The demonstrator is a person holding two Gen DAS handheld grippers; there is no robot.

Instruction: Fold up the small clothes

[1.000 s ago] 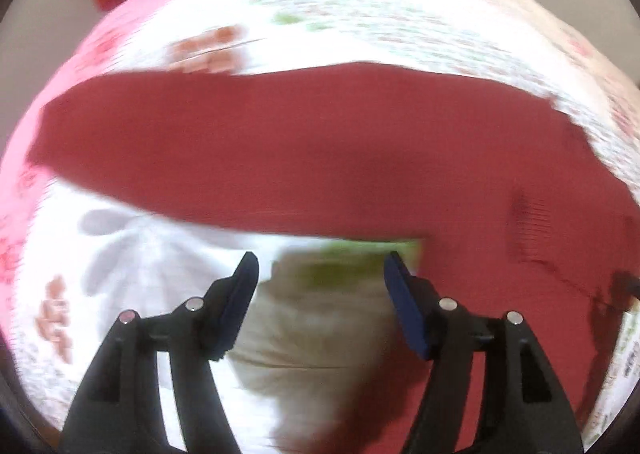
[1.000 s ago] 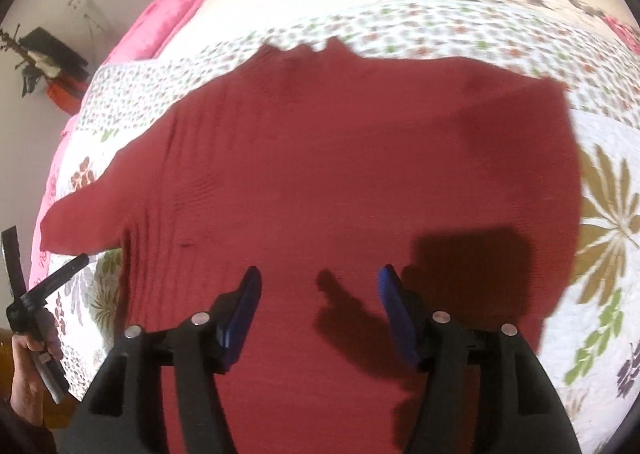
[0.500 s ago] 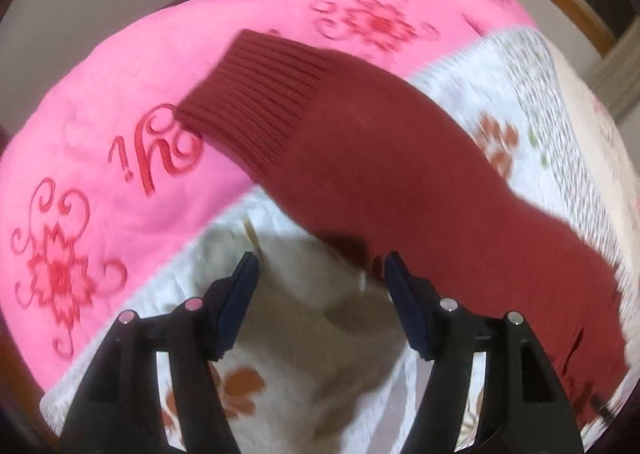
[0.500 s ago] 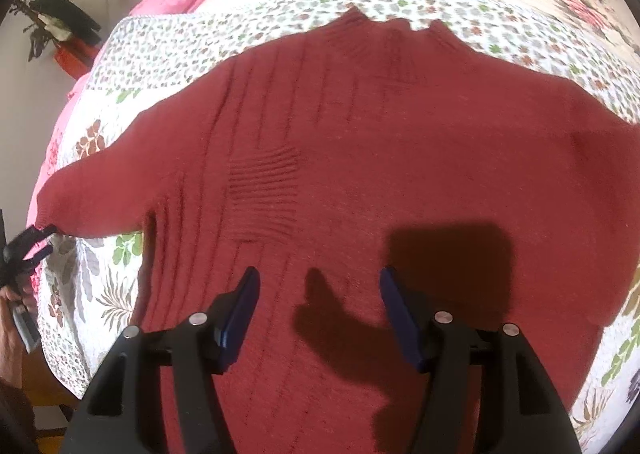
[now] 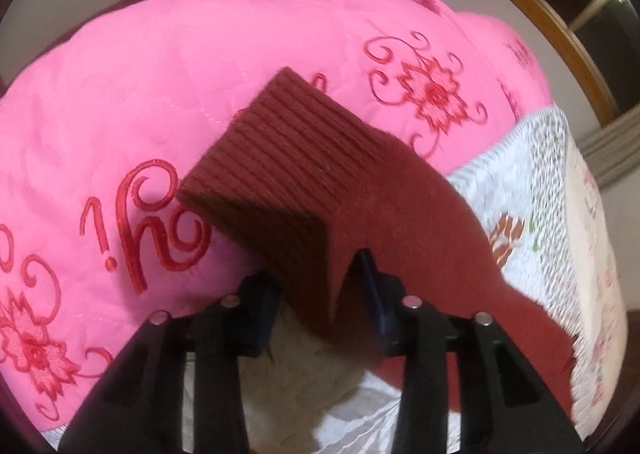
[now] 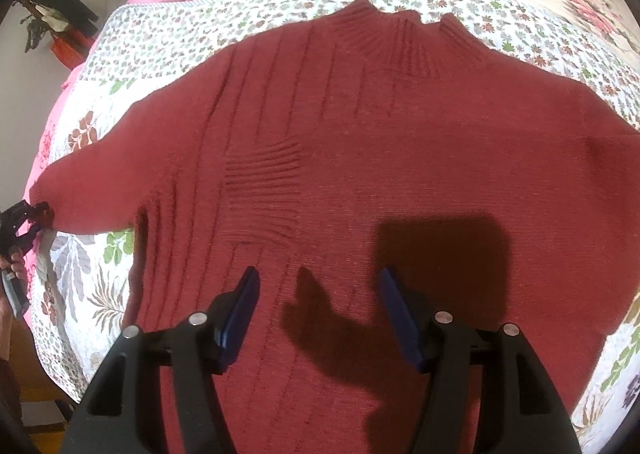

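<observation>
Across the floral bed [image 6: 168, 37] lies a soft, floppy maroon sweater [image 6: 400, 157]; left hand-held gripper [image 5: 320, 294] pinches its ribbed cuff [image 5: 288, 157], a firm hold, while right hand-held gripper [image 6: 320, 314] hovers released

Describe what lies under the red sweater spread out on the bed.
The red sweater lies on a floral quilt; its cuff, pinched in the left gripper, hangs over a pink blanket. The quilt under the body is hidden.
</observation>
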